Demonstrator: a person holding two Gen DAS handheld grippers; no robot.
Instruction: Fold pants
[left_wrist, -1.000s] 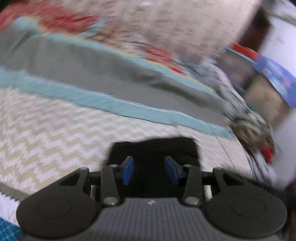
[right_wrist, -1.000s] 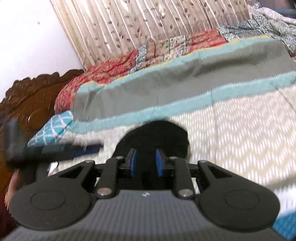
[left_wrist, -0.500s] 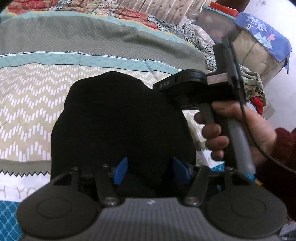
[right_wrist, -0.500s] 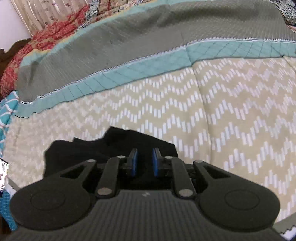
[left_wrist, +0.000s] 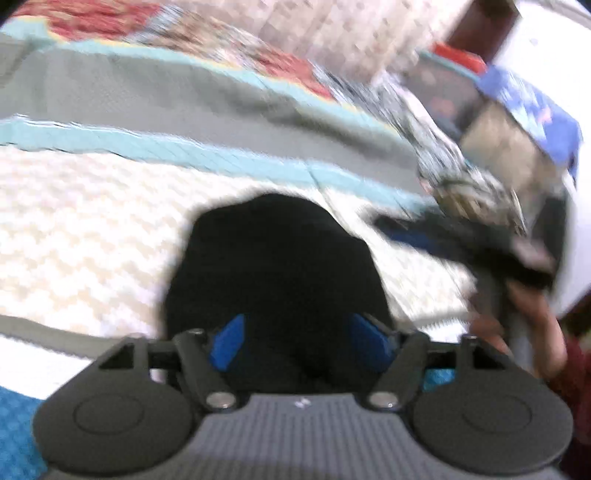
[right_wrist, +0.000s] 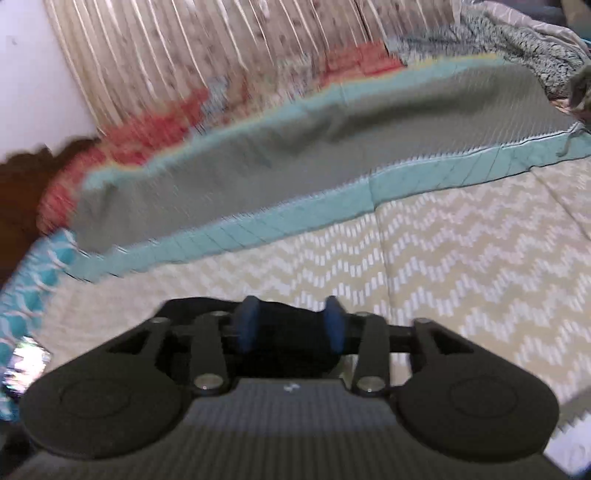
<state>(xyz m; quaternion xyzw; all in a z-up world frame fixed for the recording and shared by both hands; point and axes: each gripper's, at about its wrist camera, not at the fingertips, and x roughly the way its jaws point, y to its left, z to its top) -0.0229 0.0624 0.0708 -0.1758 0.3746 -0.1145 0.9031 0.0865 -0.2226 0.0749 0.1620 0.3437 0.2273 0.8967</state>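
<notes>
**Black pants bundled on the bed, both claws wide**

The pants (left_wrist: 273, 273) lie as a compact black bundle on the chevron part of the bedspread (left_wrist: 74, 229), toward the near edge of the bed, just below the teal band. In the left wrist view the left claw (left_wrist: 301, 341) stands apart, its blue pads (left_wrist: 227, 345) spread wide with dark cloth filling the space between them; nothing shows them pinching it. The right claw (right_wrist: 291, 326) is also apart, its pads either side of a dark fold of the pants (right_wrist: 291, 332), which seem loose between them rather than clamped. From the left view the right claw (left_wrist: 406, 230) appears as a blurred streak near the bundle's right side.

Both views are smeared by motion, so the exact edges of the cloth cannot be read.

The likely trouble: with neither claw holding, the bundle may slump and the layers slide out of line. A hasty closing could catch only the top layer and drag the fold open, or snag the bedspread along with the pants.
</notes>
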